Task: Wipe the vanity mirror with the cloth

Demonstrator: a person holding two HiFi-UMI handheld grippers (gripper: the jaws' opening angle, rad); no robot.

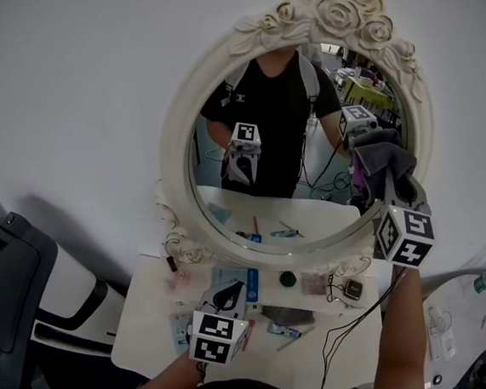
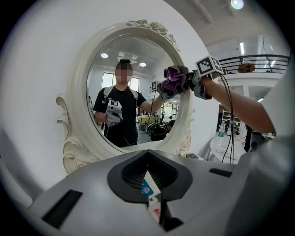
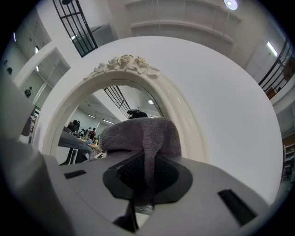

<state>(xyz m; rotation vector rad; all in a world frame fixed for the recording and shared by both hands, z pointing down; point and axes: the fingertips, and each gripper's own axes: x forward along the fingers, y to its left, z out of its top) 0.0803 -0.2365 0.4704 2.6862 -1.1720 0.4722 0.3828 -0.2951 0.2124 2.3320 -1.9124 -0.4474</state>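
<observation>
While the cloth (image 1: 380, 155) sits bunched against the mirror (image 1: 292, 125) at the right edge of the glass, beside the frame, the right gripper (image 1: 385, 186) has its jaws pinched on a fold of it, and the wad spills over their tips. To wipe well, I would press the wad flat on the glass rather than on the raised frame. I would then sweep leftward in overlapping passes and keep the hard jaw tips off the surface. Most of the glass lies left of the cloth and seems not yet wiped.

The left gripper (image 1: 225, 295) hangs low over the table (image 1: 145, 327), well clear of the mirror, with its jaws pressed together and nothing that I can make out between them. Below the frame lies clutter: a blue box (image 1: 252, 287), a black round thing (image 1: 287, 277) and small packets. A cable (image 1: 350, 324) trails under the right arm and could drag these about on a low pass. The carved roses (image 1: 337, 13) at the top could snag the cloth.
</observation>
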